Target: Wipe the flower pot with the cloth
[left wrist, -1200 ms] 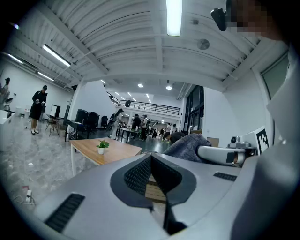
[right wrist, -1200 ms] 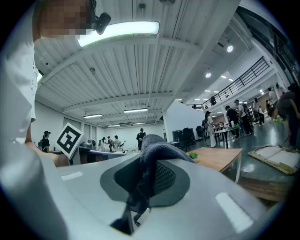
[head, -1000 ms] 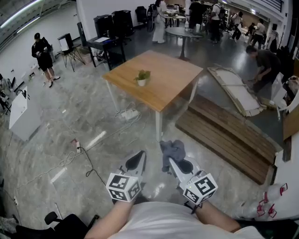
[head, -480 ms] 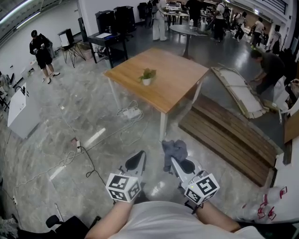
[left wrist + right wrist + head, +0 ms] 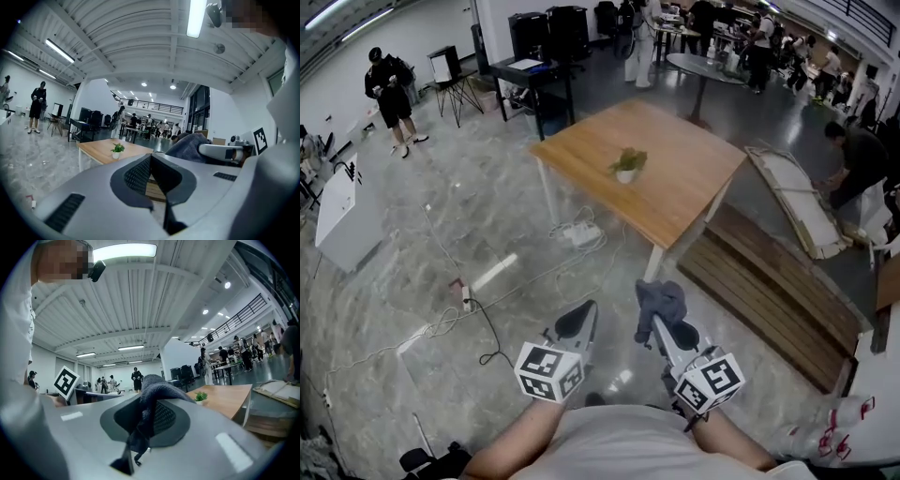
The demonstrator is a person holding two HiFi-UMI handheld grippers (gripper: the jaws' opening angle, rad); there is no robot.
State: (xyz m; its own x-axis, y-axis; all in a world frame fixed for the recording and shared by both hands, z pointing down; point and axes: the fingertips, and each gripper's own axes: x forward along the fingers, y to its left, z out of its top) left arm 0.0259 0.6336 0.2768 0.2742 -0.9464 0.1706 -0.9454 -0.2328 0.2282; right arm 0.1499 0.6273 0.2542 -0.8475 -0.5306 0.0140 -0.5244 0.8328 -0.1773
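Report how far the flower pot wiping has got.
Done: the cloth is clamped in the right gripper. In hand: both grippers are held out over the floor, short of the wooden table; the left gripper is shut and empty. Left: reaching the small white flower pot on the table and wiping it; nothing touches it yet.

The flower pot, small and white with a leafy green plant in it, is standing upright near the middle of the bare wooden table, well apart from the cloth. The cloth, dark grey-blue and crumpled, is hanging bunched between the closed jaws of the right gripper and draping over their tips.
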